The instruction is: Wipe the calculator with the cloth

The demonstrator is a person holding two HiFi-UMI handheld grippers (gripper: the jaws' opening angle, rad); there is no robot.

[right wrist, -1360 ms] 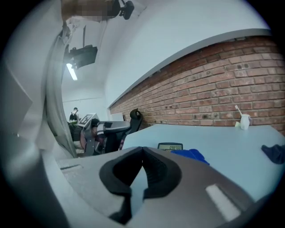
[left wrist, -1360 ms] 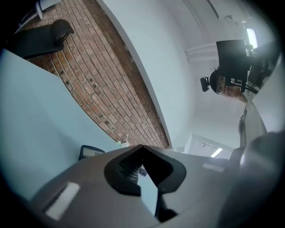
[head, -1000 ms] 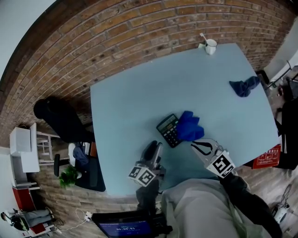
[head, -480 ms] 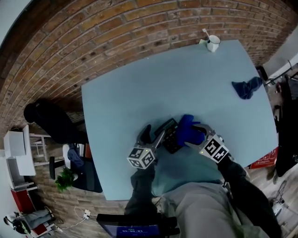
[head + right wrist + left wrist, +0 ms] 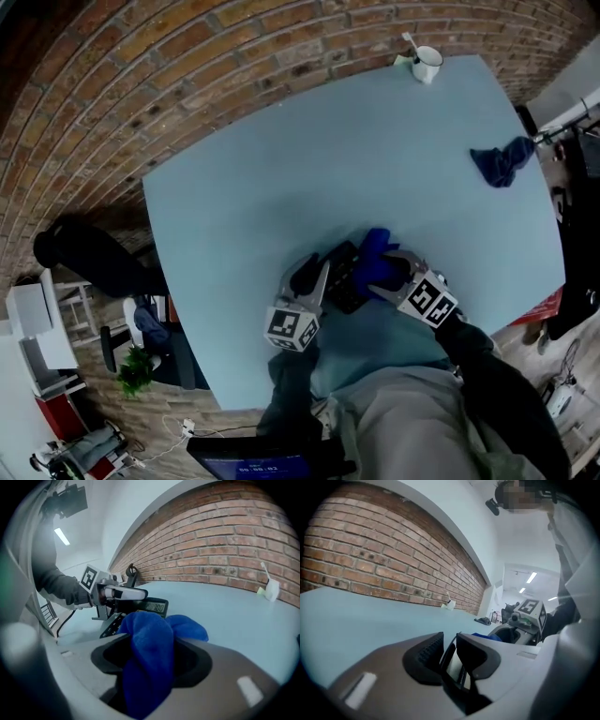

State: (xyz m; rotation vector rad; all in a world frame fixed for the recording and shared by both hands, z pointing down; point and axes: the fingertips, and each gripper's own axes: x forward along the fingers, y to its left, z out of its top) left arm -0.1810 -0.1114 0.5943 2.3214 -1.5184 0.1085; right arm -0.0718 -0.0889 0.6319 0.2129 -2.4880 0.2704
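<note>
A black calculator (image 5: 345,277) lies on the light blue table (image 5: 281,169) near its front edge. A bright blue cloth (image 5: 378,255) is bunched against its right side. My left gripper (image 5: 323,274) has just been closing and now clamps the calculator's (image 5: 453,666) left edge between its jaws (image 5: 449,653). From the right gripper view its finger (image 5: 123,593) lies over the keys beside the display (image 5: 153,606). My right gripper (image 5: 390,272) straddles the cloth (image 5: 150,653). Its jaws have just been closing a little but still stand wide, with dark gaps on both sides of the cloth.
A white mug (image 5: 425,64) with a stick in it stands at the table's far edge. A second, darker blue cloth (image 5: 502,161) lies near the right edge. A brick wall (image 5: 187,84) runs behind the table, and a dark chair (image 5: 89,258) stands at the left.
Both grippers came forward from the table's front edge. The left one went to the calculator's left edge and closed on it. The right one opened and dropped over the blue cloth.
</note>
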